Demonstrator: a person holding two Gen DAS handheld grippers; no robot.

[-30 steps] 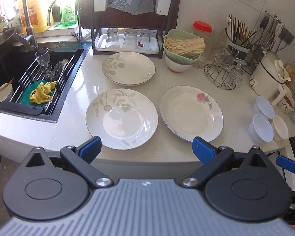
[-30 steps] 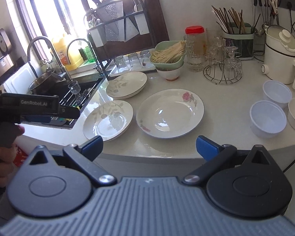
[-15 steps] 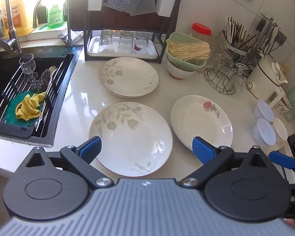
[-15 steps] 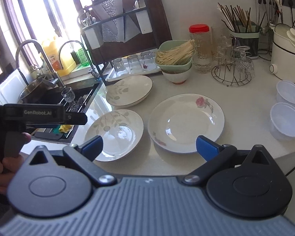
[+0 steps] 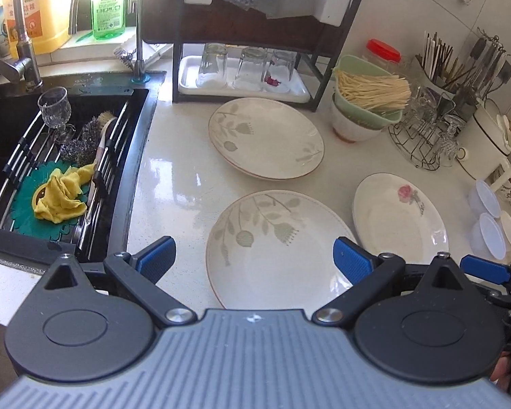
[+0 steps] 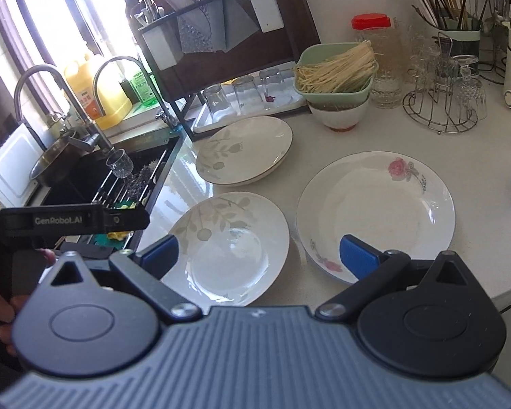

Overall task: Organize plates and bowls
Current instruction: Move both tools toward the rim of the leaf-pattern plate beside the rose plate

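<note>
Three plates lie on the white counter. A near leaf-pattern plate [image 5: 276, 248] [image 6: 228, 248] sits in front of a far leaf-pattern plate [image 5: 265, 138] [image 6: 243, 150]. A rose plate [image 5: 400, 218] [image 6: 376, 213] lies to their right. My left gripper [image 5: 253, 257] is open and empty, hovering over the near leaf plate. My right gripper [image 6: 259, 255] is open and empty, over the gap between the near leaf plate and the rose plate. Small white bowls [image 5: 490, 218] stand at the far right. A white bowl under a green noodle basket [image 6: 337, 116] stands behind.
A black sink [image 5: 61, 170] with a rack, wine glass and yellow cloth is on the left. A dark dish rack with upturned glasses [image 5: 245, 68] stands at the back. A wire glass stand [image 6: 441, 102], chopstick holder and white kettle crowd the back right.
Both grippers have moved forward and down toward the plates, which now look larger. Both stay open and empty. No plate has moved.
</note>
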